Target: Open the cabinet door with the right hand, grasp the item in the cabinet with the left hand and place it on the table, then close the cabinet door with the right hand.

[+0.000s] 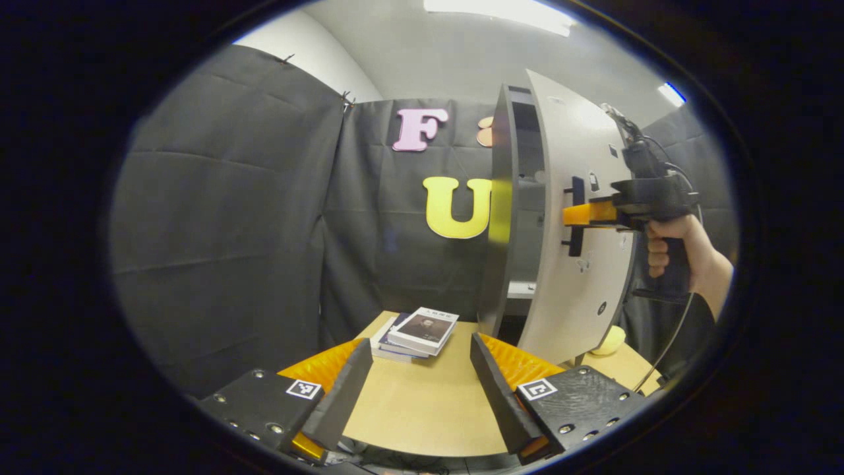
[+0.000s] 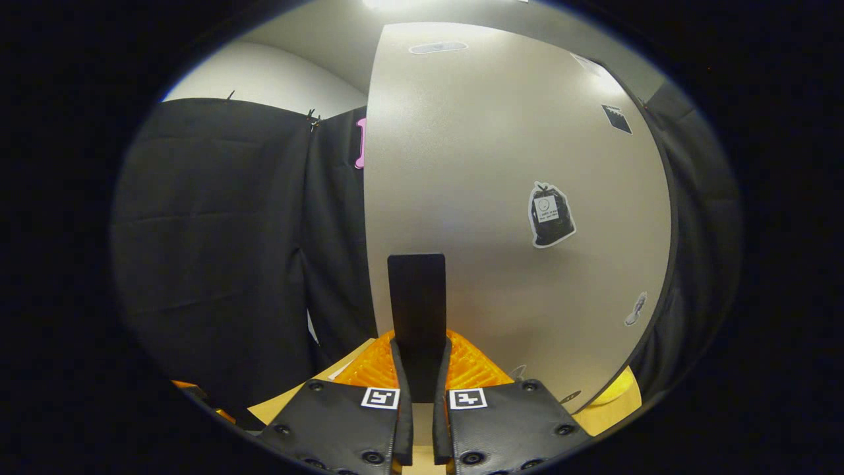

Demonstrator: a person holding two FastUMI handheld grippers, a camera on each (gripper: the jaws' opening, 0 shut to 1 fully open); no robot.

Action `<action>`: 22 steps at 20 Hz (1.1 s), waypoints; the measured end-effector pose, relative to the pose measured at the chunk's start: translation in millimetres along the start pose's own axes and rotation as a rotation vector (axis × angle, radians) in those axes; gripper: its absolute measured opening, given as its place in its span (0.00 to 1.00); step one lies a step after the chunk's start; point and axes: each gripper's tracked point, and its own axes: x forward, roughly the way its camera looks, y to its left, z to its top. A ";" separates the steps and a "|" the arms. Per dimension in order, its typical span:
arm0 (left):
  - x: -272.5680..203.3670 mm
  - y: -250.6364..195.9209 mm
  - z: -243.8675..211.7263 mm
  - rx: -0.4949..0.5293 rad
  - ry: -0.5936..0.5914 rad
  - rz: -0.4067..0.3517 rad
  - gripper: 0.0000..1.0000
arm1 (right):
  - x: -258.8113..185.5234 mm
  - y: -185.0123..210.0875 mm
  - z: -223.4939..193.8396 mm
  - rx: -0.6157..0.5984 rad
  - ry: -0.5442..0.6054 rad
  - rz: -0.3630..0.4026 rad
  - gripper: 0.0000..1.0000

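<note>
Closing the door [image 2: 514,198] looks like the step in hand, since books [image 1: 419,333] already lie on the table [image 1: 422,409], just ahead of the left gripper [image 1: 419,389], whose fingers stand wide apart with nothing between them. I judge those books to be the item taken from the cabinet [image 1: 504,211], though I cannot be sure.

In the right gripper view, the right gripper [image 2: 419,396] is clamped on the handle [image 2: 417,310], both fingers pressing its sides, with the door face rising straight ahead and spreading off to the gripper's right.

From the left gripper, farther ahead and to its right, the door stands partly open, and the right gripper sits level on the handle with the hand [image 1: 676,254] behind it.

To do this well, keep the grip firm and square on the handle and follow the door's arc about its hinge, not pushing straight in. Ease off near the frame so the door meets it softly. Keep the left gripper low over the table, clear of the door's swing.
</note>
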 end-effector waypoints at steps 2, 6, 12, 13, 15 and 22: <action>-1.3 -1.5 -3.6 0.000 0.006 0.007 0.90 | -17.7 -4.2 -0.4 0.011 0.002 0.021 0.14; 2.7 -6.6 -7.7 -0.029 0.021 0.002 0.90 | -32.1 -16.4 -3.3 0.028 0.011 0.017 0.13; 13.6 -20.8 -4.8 -0.045 0.019 -0.029 0.90 | -57.3 -44.4 -7.5 0.070 0.017 -0.010 0.13; 16.8 -25.6 -5.0 -0.043 0.018 -0.045 0.90 | -61.6 -49.4 -7.5 0.081 0.015 -0.017 0.16; 21.7 -38.9 -9.4 -0.026 0.031 -0.082 0.90 | -69.1 -57.2 -6.8 0.103 -0.006 -0.028 0.13; 34.8 -102.8 -23.4 0.040 0.068 -0.242 0.91 | -110.6 -86.2 -8.4 0.149 -0.035 -0.103 0.13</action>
